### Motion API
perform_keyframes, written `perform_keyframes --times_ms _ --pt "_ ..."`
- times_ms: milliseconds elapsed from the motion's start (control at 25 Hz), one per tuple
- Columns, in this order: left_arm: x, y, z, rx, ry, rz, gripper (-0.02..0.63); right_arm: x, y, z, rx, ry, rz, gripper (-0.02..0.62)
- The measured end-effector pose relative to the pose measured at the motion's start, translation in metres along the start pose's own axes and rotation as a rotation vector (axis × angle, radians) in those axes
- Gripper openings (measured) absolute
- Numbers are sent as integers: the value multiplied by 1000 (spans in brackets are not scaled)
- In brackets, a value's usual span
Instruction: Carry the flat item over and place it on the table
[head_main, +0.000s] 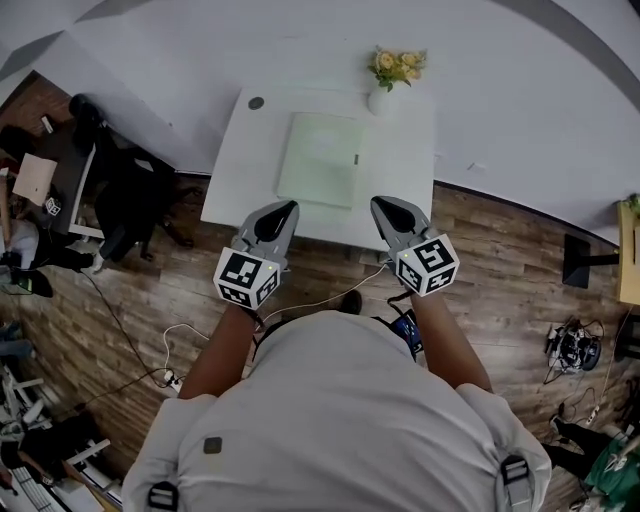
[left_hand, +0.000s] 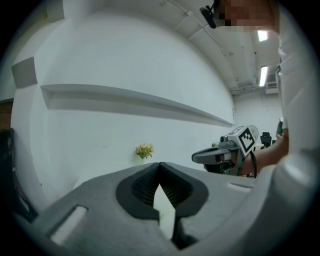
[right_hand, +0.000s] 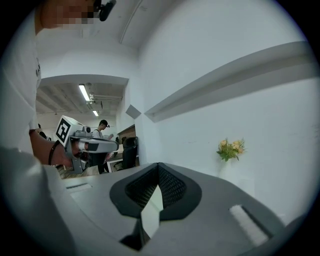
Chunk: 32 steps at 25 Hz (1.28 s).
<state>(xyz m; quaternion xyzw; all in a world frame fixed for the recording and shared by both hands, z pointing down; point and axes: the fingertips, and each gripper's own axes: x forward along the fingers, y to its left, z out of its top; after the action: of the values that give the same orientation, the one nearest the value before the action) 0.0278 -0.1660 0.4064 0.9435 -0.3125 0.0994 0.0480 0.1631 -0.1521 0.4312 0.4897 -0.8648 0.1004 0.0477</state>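
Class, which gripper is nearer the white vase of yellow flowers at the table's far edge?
Right. The right gripper is almost straight in front of the white vase of yellow flowers; the left gripper lies further off to the vase's left.

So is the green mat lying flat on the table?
Yes, flat: the green mat lies spread on the white table, near the flower vase, with nothing holding it.

No readable txt, nos. or brand names are showing in any view. The left cube (head_main: 246, 277) on the left gripper (head_main: 284, 210) and the right cube (head_main: 428, 265) on the right gripper (head_main: 386, 206) are carrying only black-and-white square marker patterns, no letters. Floor clutter at far left is showing too small to read.
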Motion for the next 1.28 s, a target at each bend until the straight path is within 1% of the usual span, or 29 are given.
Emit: perform_keyframes --times_ms 160,320,480,680,880,960,1080,1280 --pt "-35 5 -4 -5 -17 -18 0 -9 35 -4 12 -4 -25 9" --pt "-76 9 -10 -41 -34 -51 0 -16 76 1 10 -26 -47 9" --pt "-122 23 -15 -43 -52 -61 0 -17 116 7 13 -47 -75 9" --pt "-187 39 -25 -48 -71 -70 0 -24 176 6 5 -60 -116 9" --pt "-245 44 -40 -45 -73 -105 0 -39 238 -7 26 -70 -168 9" --pt "-260 43 -40 -37 -79 -122 0 -46 257 -10 34 -79 -184 9" --pt "-276 38 -37 -26 -90 -153 0 -54 281 -15 7 -67 -207 9" --pt "-291 28 -37 -18 -93 -195 0 -65 303 -20 -9 -58 -238 9"
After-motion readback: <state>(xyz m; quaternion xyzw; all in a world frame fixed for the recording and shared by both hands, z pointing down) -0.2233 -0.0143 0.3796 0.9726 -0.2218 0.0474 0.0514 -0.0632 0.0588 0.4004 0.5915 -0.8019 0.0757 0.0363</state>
